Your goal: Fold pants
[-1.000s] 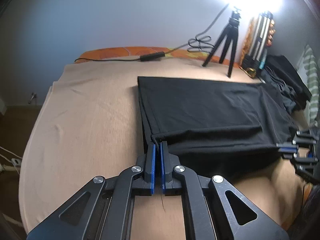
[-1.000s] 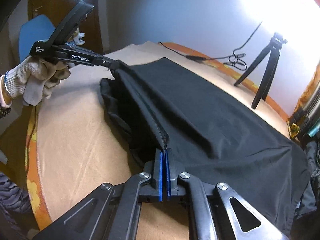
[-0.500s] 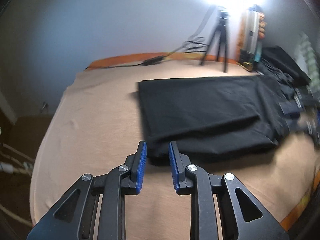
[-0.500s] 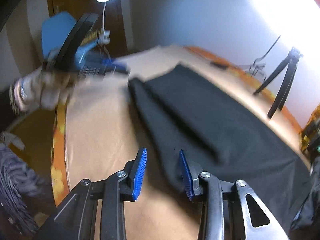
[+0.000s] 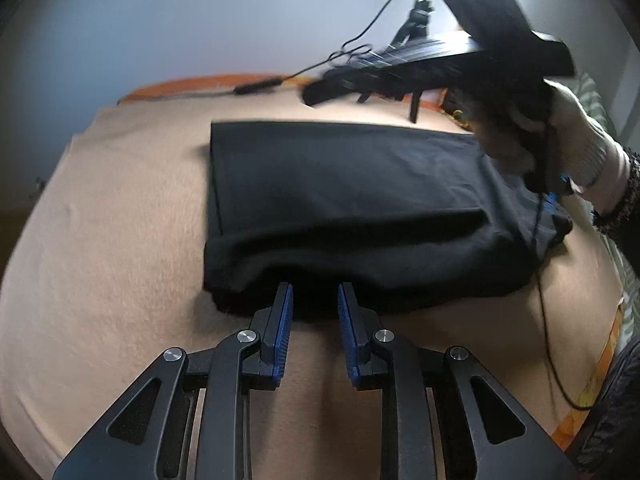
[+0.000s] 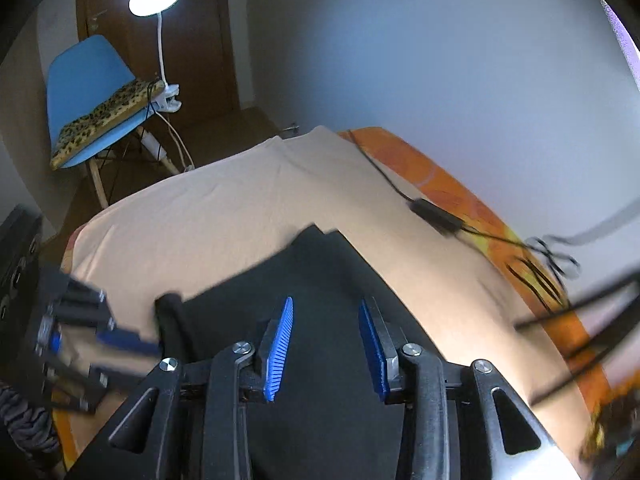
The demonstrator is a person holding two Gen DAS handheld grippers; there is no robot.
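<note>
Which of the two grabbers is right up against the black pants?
The left gripper. Its open jaws reach the pants' near fold, low on the blanket, while the right gripper hovers above them.

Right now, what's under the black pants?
The black pants lie folded on a tan blanket spread over the surface. An orange cover shows at its far edge. Anything directly beneath the pants is hidden.

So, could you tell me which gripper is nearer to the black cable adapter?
Right. The right gripper hangs over the pants, toward the adapter; the left gripper is at the pants' near edge.
</note>
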